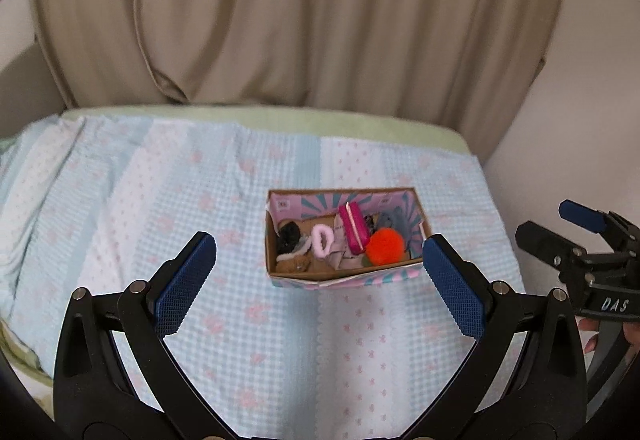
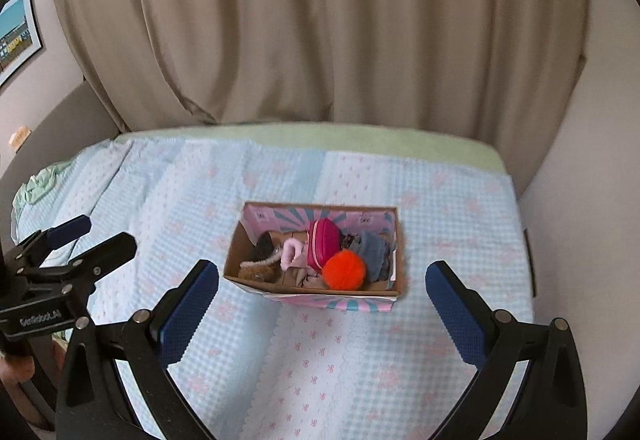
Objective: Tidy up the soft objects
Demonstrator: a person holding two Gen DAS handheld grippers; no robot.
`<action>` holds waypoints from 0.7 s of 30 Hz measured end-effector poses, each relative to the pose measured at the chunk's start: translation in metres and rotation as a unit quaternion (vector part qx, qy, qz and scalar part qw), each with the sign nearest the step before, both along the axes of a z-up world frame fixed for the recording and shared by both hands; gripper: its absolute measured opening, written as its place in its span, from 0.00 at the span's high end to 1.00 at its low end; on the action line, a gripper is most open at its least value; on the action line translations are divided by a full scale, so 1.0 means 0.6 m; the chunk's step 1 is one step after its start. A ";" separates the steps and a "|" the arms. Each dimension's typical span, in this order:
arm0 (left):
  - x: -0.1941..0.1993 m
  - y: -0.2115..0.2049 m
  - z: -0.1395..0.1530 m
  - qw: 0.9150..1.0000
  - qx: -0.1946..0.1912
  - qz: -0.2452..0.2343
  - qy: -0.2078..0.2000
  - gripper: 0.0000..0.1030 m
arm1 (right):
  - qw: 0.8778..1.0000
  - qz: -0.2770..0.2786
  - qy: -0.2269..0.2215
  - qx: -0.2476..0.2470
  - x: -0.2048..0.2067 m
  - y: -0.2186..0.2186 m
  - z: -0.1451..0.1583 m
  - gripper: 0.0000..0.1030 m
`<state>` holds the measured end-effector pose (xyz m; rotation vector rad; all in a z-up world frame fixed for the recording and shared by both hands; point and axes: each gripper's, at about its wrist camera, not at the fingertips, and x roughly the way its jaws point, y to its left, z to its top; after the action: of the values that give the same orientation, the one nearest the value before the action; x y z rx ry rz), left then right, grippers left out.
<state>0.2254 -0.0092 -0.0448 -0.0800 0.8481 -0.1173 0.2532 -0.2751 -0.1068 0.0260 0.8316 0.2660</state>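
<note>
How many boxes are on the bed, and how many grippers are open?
1 box, in the middle of the bed, full of soft things. 2 open grippers: left and right, both short of the box.

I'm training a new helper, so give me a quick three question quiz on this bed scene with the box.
1. True or false: the orange pompom lies inside the box.
2. Which gripper holds something: A left, B right, C neither?
3. Fill in: the box sits on a checked ____.

Key: 1 true. 2 C, both are open and empty. 3 blanket.
</note>
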 end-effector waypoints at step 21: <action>-0.249 0.008 0.130 0.994 0.013 -0.011 -0.111 0.00 | 0.992 -0.079 -0.096 -0.013 -0.239 -0.027 0.101 0.00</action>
<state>0.0759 -0.0044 0.0334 -0.0323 0.6283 -0.1328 0.1100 -0.2912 -0.0460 0.0406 0.6383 0.1051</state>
